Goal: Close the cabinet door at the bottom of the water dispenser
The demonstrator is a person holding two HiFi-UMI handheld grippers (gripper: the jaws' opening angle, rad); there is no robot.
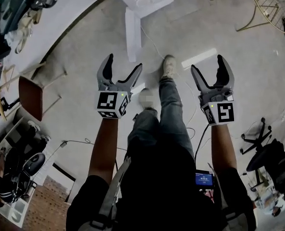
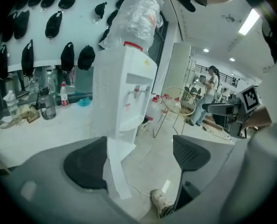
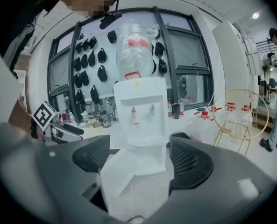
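L hand-held gripper (image 1: 124,62) & R hand-held gripper (image 1: 208,63) released, empty; white cabinet door (image 3: 116,174) wide open.

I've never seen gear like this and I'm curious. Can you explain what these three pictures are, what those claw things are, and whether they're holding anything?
There is no robot here: a person holds a two-jaw gripper in each hand. The head view comes from a camera on the person's head. It looks down at the left gripper, the right gripper, the person's legs and the floor. The other two views come from a camera riding on each gripper, looking out between its jaws. Both grippers are open and hold nothing. Ahead stands a white water dispenser with a bottle on top. Its bottom cabinet door is swung open, and neither gripper touches it.
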